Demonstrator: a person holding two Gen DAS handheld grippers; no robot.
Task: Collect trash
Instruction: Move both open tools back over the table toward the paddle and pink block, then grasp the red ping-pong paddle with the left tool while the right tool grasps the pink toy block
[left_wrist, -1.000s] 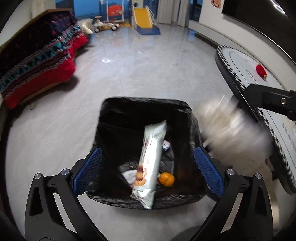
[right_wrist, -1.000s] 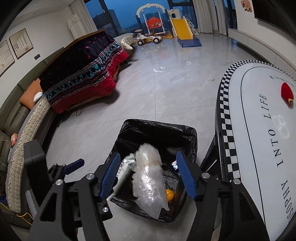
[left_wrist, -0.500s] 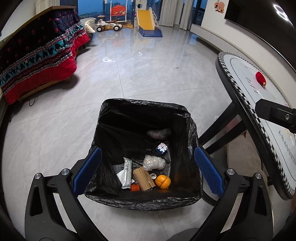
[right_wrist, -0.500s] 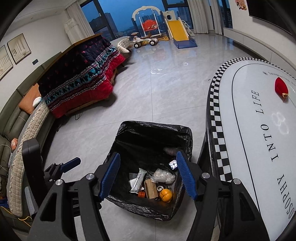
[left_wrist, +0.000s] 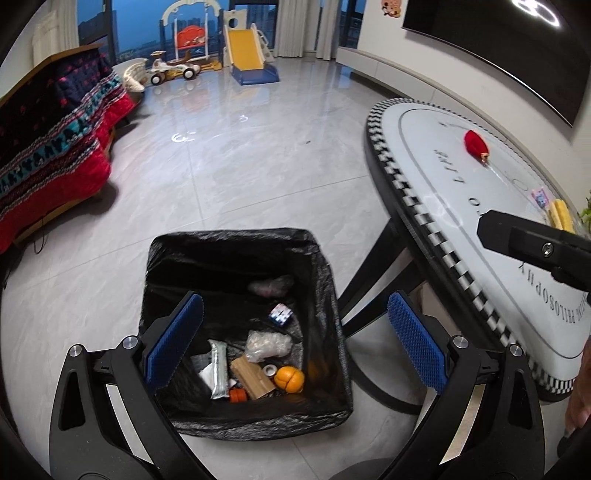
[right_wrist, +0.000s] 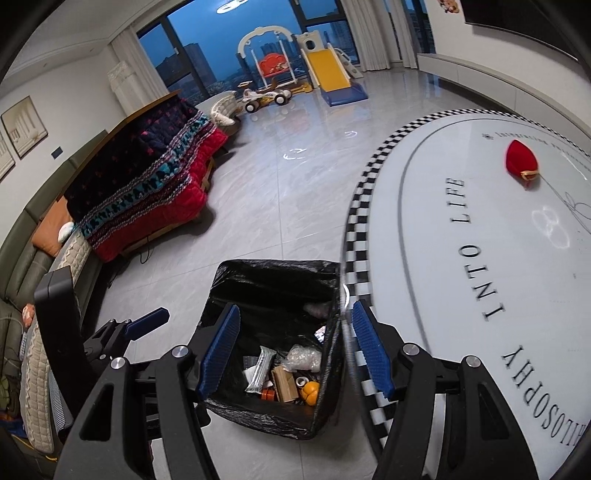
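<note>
Grey tiled floor (left_wrist: 258, 155) carries the lined bin (left_wrist: 236, 243); your left gripper (left_wrist: 295, 339) and right gripper (right_wrist: 295, 350), both spread and empty, hover above it.

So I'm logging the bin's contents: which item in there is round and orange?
The small orange fruit at the bin's bottom, beside the wooden block.

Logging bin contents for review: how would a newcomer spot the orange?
Find the black-lined bin on the floor beside the table. The orange lies at the bottom, by the wooden block. It is the only round, bright orange thing with segment lines; the cap nearby is smaller and redder.
</note>
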